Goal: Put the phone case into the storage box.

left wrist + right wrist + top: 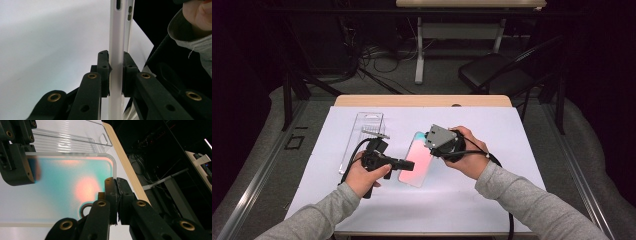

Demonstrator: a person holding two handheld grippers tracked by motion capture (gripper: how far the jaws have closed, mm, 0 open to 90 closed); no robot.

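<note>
Above the white mat (492, 195): one phone case (418, 165), teal-to-pink, lifted. Your left gripper (115, 72) is clamped across its side wall; your right gripper (117, 195) pinches the rim near the camera ring. Risk: opposed pulling flexes the case and it slips free.

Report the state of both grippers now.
Left gripper: closed on the edge of the phone case.
Right gripper: closed on the case's edge at the other side.
</note>
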